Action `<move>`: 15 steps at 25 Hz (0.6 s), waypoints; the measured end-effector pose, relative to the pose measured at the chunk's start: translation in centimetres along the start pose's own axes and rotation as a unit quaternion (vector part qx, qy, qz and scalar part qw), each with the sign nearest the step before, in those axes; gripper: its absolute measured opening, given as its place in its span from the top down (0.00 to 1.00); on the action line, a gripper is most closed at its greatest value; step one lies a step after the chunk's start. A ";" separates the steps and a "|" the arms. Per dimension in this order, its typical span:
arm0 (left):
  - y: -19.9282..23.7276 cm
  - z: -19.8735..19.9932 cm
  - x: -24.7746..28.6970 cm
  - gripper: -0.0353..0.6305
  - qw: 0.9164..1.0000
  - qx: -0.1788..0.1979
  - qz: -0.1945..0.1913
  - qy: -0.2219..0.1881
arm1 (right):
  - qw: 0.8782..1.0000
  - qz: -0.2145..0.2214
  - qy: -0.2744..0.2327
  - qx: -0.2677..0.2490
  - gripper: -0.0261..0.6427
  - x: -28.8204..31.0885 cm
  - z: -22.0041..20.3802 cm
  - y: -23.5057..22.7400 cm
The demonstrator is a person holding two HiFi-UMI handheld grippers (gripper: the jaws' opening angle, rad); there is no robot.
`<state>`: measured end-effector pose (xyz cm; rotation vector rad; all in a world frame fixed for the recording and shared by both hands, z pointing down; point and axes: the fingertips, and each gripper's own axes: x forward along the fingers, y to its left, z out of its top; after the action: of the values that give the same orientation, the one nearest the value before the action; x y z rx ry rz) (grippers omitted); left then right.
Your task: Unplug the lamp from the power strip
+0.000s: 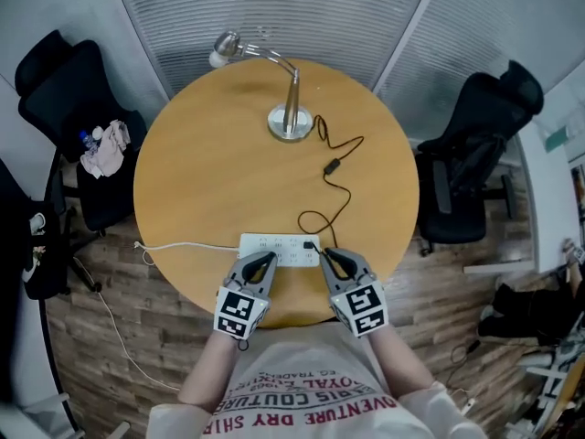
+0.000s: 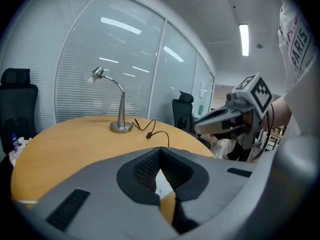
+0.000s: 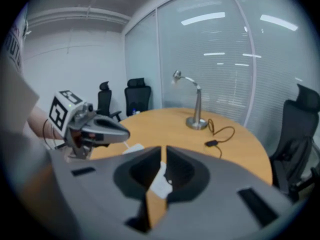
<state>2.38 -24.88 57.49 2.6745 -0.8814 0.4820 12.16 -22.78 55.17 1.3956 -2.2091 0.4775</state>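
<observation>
A silver desk lamp (image 1: pixel 291 122) stands at the far side of the round wooden table (image 1: pixel 201 172). Its black cord, with an inline switch (image 1: pixel 333 165), loops down to a dark plug (image 1: pixel 311 244) seated at the right end of a white power strip (image 1: pixel 274 249) near the front edge. My left gripper (image 1: pixel 265 260) hovers shut over the strip's middle, holding nothing. My right gripper (image 1: pixel 326 255) is shut and empty, its tips just right of the plug. In the right gripper view the strip (image 3: pixel 131 147) lies below both grippers, the lamp (image 3: pixel 196 119) beyond.
The strip's white cable (image 1: pixel 183 245) runs left off the table edge to the floor. Black office chairs stand at the left (image 1: pixel 73 99), with a cloth and bottle on one, and at the right (image 1: pixel 475 154). A glass wall with blinds lies behind the table.
</observation>
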 end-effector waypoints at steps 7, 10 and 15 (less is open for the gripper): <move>1.3 -6.3 5.0 0.91 0.994 0.005 0.013 0.109 | 0.990 0.076 0.089 -0.073 0.68 3.7 -3.1 0.5; 1.7 -8.6 6.7 0.91 0.989 0.009 0.019 0.148 | 0.979 0.095 0.139 -0.112 0.67 5.1 -5.0 0.5; 1.9 -10.8 7.9 0.91 0.979 0.018 0.018 0.203 | 0.953 0.120 0.218 -0.171 0.67 7.1 -7.6 0.2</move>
<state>4.82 -26.51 70.73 2.4573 -0.8005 1.0154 10.98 -23.88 65.46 0.7601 -1.9795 0.4115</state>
